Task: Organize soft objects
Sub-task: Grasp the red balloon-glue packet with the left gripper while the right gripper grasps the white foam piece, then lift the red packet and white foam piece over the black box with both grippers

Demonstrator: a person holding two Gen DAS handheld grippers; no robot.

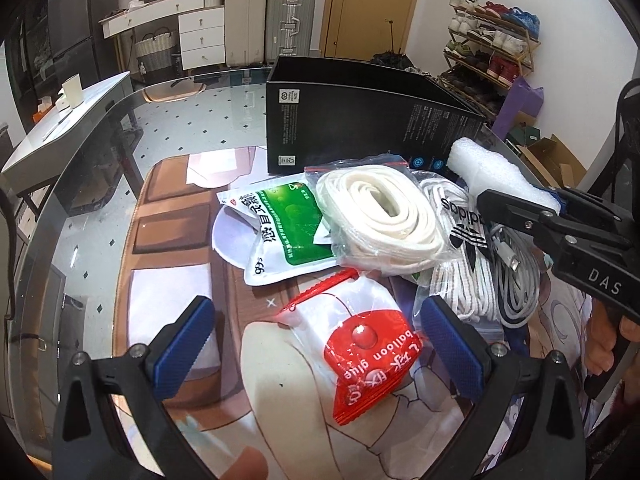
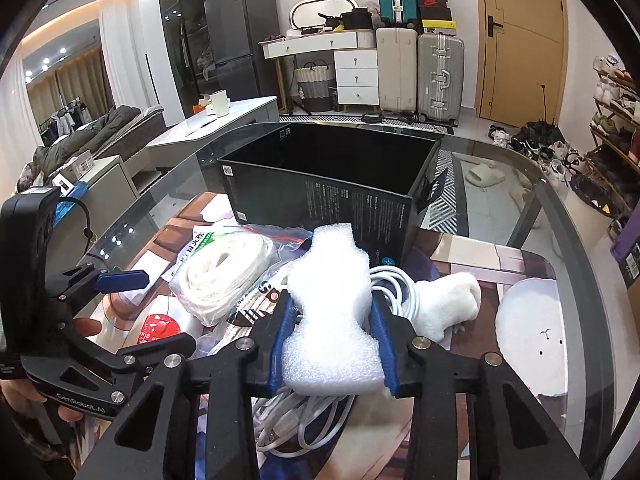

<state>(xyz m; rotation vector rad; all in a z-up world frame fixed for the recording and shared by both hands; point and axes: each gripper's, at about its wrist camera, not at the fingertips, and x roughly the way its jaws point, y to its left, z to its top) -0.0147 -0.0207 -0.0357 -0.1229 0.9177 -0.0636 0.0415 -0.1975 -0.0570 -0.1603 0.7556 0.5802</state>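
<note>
Pinching a white foam piece (image 2: 332, 320) between its blue pads, the right gripper (image 2: 334, 344) holds it above the pile of bagged cords just before the open black box (image 2: 320, 184), while the left gripper (image 1: 316, 344) hovers wide-jawed over a red balloon-glue packet (image 1: 368, 356).

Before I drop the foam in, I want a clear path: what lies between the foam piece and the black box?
Nothing solid: in the right wrist view the foam piece, pinched by the right gripper, nearly reaches the black box; only a clear bag's edge lies below.

Both wrist cameras look steeply down, close over the shared black box (image 1: 360, 120) and pile.
</note>
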